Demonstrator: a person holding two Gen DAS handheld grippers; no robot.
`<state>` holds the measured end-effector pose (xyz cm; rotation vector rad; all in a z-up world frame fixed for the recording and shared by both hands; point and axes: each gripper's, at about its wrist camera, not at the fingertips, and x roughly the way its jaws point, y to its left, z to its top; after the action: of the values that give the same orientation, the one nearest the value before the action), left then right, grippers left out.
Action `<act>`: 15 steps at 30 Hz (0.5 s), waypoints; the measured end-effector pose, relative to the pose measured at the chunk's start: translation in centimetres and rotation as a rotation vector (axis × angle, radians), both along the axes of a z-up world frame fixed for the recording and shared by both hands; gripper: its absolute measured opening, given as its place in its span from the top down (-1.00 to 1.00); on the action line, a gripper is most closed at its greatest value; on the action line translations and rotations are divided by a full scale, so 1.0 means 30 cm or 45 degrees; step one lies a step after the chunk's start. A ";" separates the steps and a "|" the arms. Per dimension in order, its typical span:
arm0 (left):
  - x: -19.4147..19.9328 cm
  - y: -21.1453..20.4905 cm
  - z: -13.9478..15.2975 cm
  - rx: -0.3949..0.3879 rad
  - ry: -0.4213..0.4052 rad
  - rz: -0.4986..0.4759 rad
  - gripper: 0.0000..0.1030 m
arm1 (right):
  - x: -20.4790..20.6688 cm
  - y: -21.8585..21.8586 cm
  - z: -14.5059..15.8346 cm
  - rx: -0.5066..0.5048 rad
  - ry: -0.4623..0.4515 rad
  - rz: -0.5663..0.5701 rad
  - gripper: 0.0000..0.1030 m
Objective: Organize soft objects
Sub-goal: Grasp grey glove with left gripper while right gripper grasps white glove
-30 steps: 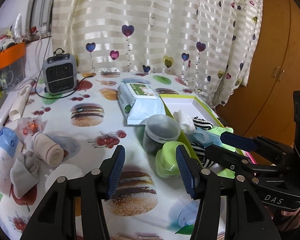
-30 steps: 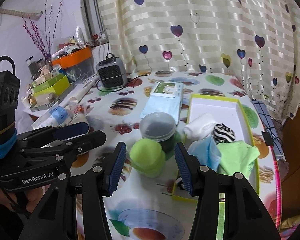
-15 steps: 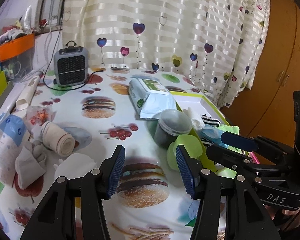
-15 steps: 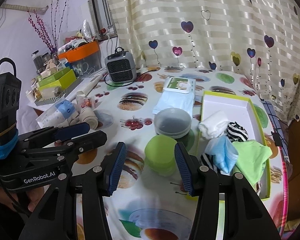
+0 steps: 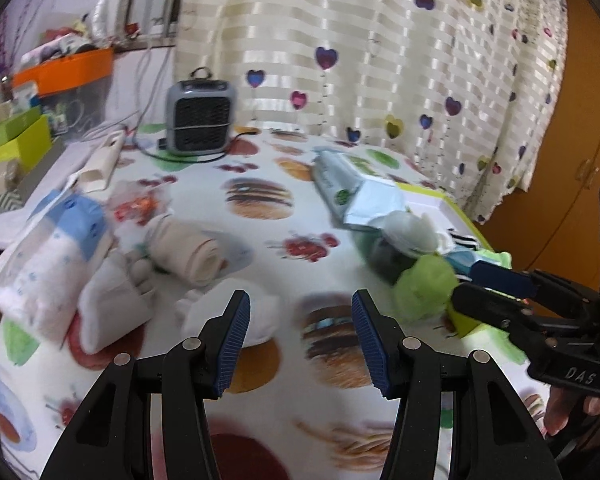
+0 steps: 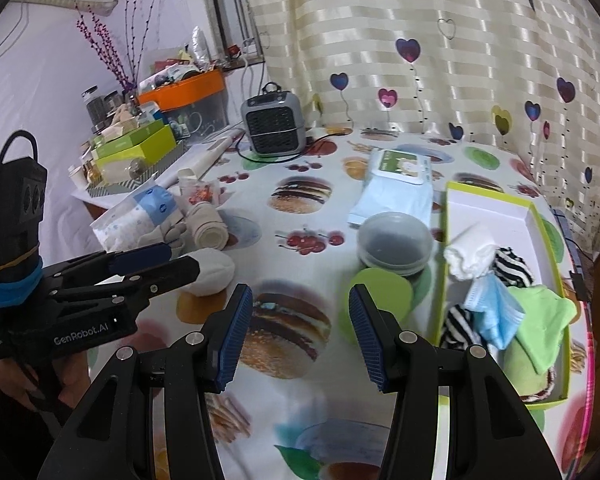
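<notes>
Soft items lie in two groups. In the right wrist view, a lime-edged white tray (image 6: pixel 496 200) at the right of the frame holds a rolled white cloth (image 6: pixel 470 254), a black-and-white striped sock (image 6: pixel 514 266), a blue face mask (image 6: pixel 494 308) and a light green garment (image 6: pixel 544 320). At mid-left on the tabletop (image 6: pixel 300 240) lie a white sock ball (image 6: pixel 212 270), a beige rolled sock (image 6: pixel 210 228), grey socks (image 6: pixel 166 234) and a blue-and-white soft pack (image 6: pixel 136 216), bunched close together.

Readable writing: "GenRobot.AI" on the left tool body in the right wrist view, "DAS" on the right tool body in the left wrist view. The print on the wet-wipes pack (image 6: pixel 396 188) is too small to read.

Left tongs (image 5: pixel 300 334): open, nothing between the blue pads, above the burger-print cloth with the white sock ball (image 5: pixel 236 312) just beyond the left pad. Right tongs (image 6: pixel 300 332): open, empty, over a burger print.

Surroundings: a clear lidded tub (image 6: pixel 394 242) and a green lid (image 6: pixel 382 296) sit just left of the tray, between the two groups. A grey fan heater (image 6: pixel 274 124) stands at the far tabletop edge with its cable trailing. An orange-lidded bin (image 6: pixel 184 88) and green boxes (image 6: pixel 136 148) crowd the upper left. The left wrist view is motion-blurred
</notes>
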<state>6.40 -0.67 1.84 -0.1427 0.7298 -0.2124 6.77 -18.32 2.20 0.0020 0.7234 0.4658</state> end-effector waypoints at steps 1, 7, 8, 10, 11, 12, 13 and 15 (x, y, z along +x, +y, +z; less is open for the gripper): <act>-0.004 0.014 -0.005 0.004 0.003 0.011 -0.02 | 0.001 0.008 -0.004 -0.001 0.003 0.008 0.00; -0.024 0.089 -0.033 0.032 0.010 0.060 -0.02 | 0.006 0.036 -0.015 -0.004 0.014 0.041 0.00; -0.026 0.100 -0.040 0.035 0.016 0.067 -0.02 | 0.007 0.040 -0.016 -0.007 0.016 0.046 0.00; -0.027 0.122 -0.054 0.036 0.028 0.083 -0.02 | 0.010 0.048 -0.017 -0.007 0.019 0.053 0.00; -0.029 0.140 -0.061 0.036 0.035 0.100 -0.02 | 0.010 0.052 -0.017 -0.007 0.020 0.056 0.00; -0.029 0.152 -0.063 0.037 0.036 0.113 -0.02 | 0.011 0.058 -0.018 -0.007 0.021 0.062 0.00; -0.031 0.163 -0.064 0.039 0.035 0.125 -0.02 | 0.013 0.067 -0.019 -0.009 0.023 0.069 0.00; -0.036 0.190 -0.062 0.049 0.028 0.156 -0.02 | 0.018 0.088 -0.025 -0.011 0.030 0.090 0.00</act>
<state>5.32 5.02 -0.03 -0.1529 0.7438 -0.0800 7.30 -15.69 1.45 -0.0260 0.7505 0.5310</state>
